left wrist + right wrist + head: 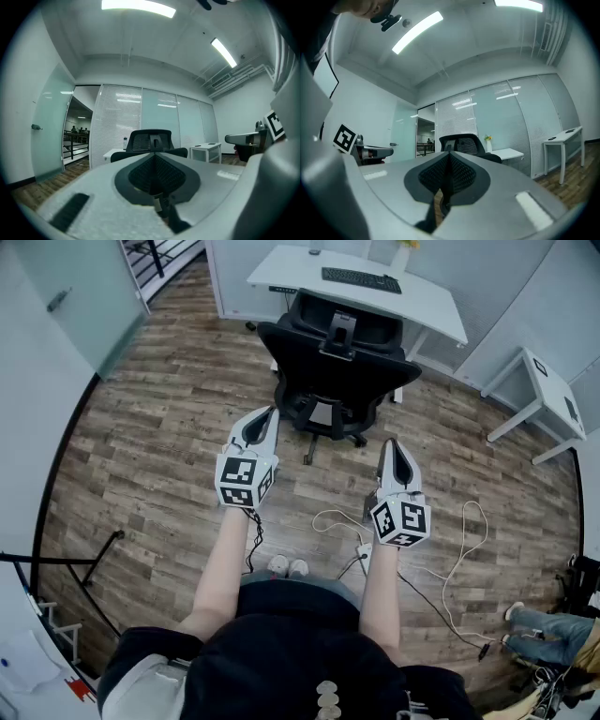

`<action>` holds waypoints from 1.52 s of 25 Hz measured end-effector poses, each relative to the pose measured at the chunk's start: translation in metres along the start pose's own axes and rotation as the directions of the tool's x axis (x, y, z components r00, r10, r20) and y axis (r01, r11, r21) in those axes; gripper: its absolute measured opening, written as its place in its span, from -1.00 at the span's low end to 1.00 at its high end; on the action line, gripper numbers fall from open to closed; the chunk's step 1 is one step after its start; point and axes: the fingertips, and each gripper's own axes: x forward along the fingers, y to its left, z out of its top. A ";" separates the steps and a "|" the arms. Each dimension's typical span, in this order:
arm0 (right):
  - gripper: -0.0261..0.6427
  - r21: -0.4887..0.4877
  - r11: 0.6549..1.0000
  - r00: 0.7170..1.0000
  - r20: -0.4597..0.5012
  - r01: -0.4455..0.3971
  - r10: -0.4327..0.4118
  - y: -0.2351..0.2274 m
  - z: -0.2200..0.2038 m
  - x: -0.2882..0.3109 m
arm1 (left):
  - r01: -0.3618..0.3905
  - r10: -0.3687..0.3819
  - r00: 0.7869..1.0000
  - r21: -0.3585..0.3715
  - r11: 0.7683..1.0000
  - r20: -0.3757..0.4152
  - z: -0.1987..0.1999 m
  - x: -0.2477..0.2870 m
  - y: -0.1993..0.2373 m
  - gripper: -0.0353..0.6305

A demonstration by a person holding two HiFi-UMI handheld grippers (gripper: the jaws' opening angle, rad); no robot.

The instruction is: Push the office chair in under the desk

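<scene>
While both grippers hang short of it, the black mesh-backed office chair [337, 362] stands straight ahead of me on the wood-plank floor [169, 427]. Its backrest is turned toward me and its seat points at the white rectangular desk [436, 306] beyond. The chair is pulled out: from the head view its backrest and star base sit clear of the surface's near edge, though I cannot tell how far the seat front already reaches under.

The left gripper [272, 412] has its fingers pressed together with nothing between them. The right gripper [392, 442] is the same, fingers together and empty. Each gripper view looks along its closed fingers at the chair back, which sits just above the tips, so both are aimed at it.

What the coming move turns on is the line from me through the backrest to the desk. The surface's long edge runs across that line, and the black keyboard [361, 279] lies roughly behind the chair, so I judge a straight forward push suits.

The left gripper is the nearer one, close to the chair's left side, while the right trails a little behind and to the right. I would level the two before contact, since an uneven push could swivel the chair.
</scene>
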 end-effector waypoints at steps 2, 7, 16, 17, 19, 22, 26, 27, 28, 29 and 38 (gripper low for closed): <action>-0.91 0.002 1.000 1.000 0.001 0.002 -0.002 0.000 0.000 -0.001 | 0.001 -0.001 1.000 0.001 1.000 -0.003 -0.001 0.000 -0.001 -0.87; -0.91 0.005 1.000 1.000 0.003 0.002 -0.002 0.000 0.001 -0.002 | 0.002 -0.002 1.000 -0.001 1.000 -0.007 -0.002 0.000 -0.002 -0.87; -0.91 0.005 1.000 1.000 -0.002 -0.003 0.003 0.002 0.001 -0.003 | 0.010 -0.010 1.000 -0.004 1.000 -0.017 -0.004 0.001 -0.004 -0.87; -0.91 0.004 1.000 1.000 -0.001 -0.004 0.004 0.003 0.001 -0.004 | 0.010 -0.010 1.000 -0.004 1.000 -0.017 -0.004 0.001 -0.005 -0.87; -0.90 0.003 1.000 1.000 0.001 -0.003 0.003 0.003 0.001 -0.004 | 0.008 -0.008 1.000 -0.004 1.000 -0.015 -0.005 0.000 -0.005 -0.87; -0.90 0.007 1.000 1.000 0.010 0.000 0.000 0.002 0.002 -0.006 | 0.007 -0.007 1.000 -0.010 1.000 -0.011 -0.006 -0.001 -0.006 -0.87; -0.86 0.022 1.000 1.000 0.026 -0.017 0.016 0.002 0.005 -0.008 | 0.020 -0.020 1.000 -0.029 0.999 0.008 -0.003 -0.003 -0.009 -0.84; -0.83 0.026 0.999 0.999 0.028 -0.021 0.020 0.002 0.005 -0.009 | 0.024 -0.023 1.000 -0.033 0.999 0.012 -0.002 -0.003 -0.010 -0.83; -0.80 0.028 0.999 0.999 0.030 -0.023 0.022 0.001 0.006 -0.009 | 0.027 -0.027 1.000 -0.036 0.999 0.016 -0.002 -0.004 -0.011 -0.79; -0.75 0.030 0.999 0.999 0.033 -0.024 0.023 0.001 0.006 -0.010 | 0.032 -0.031 0.999 -0.039 0.999 0.020 -0.001 -0.005 -0.013 -0.73; -0.46 0.068 0.997 0.998 0.044 -0.037 0.034 -0.007 0.002 -0.014 | 0.041 -0.039 0.999 -0.045 0.998 0.034 -0.002 -0.008 -0.021 -0.41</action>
